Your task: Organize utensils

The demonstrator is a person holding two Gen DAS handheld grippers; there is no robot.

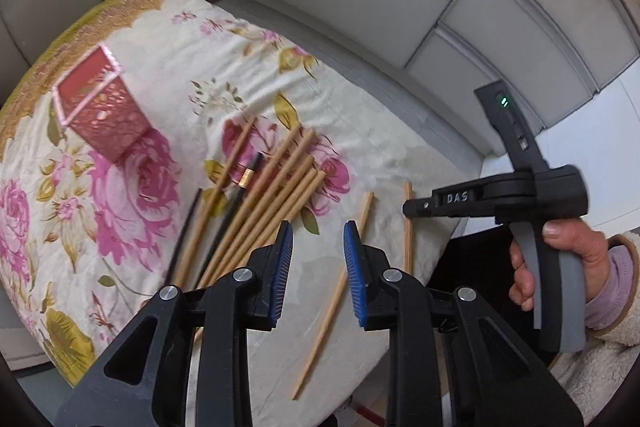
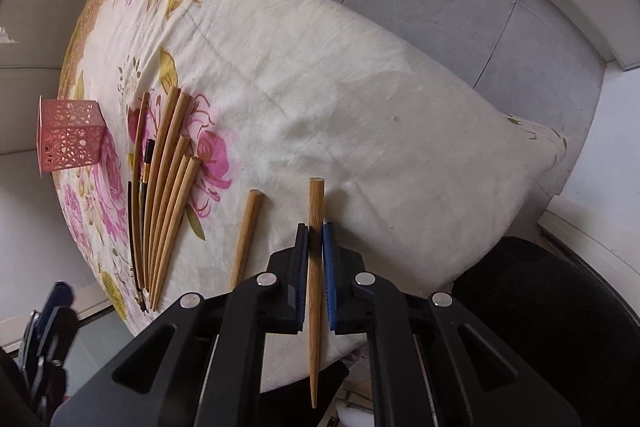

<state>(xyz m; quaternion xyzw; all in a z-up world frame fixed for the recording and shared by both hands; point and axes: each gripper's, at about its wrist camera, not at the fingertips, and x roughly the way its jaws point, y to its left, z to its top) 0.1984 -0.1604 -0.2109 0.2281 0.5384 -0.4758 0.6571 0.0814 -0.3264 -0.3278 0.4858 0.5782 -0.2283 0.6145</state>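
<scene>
A pink perforated holder stands on the floral cloth at the far left. Several wooden chopsticks lie fanned beside it, with two dark chopsticks among them. One loose wooden chopstick lies apart. My left gripper is open and empty above the cloth, between the fan and the loose stick. My right gripper has its jaws close around another wooden chopstick near the table's near edge; this stick shows in the left wrist view.
The table is covered in a floral cloth, with grey floor tiles beyond it. A black chair seat is at the right below the table edge. The person's hand holds the right gripper's handle.
</scene>
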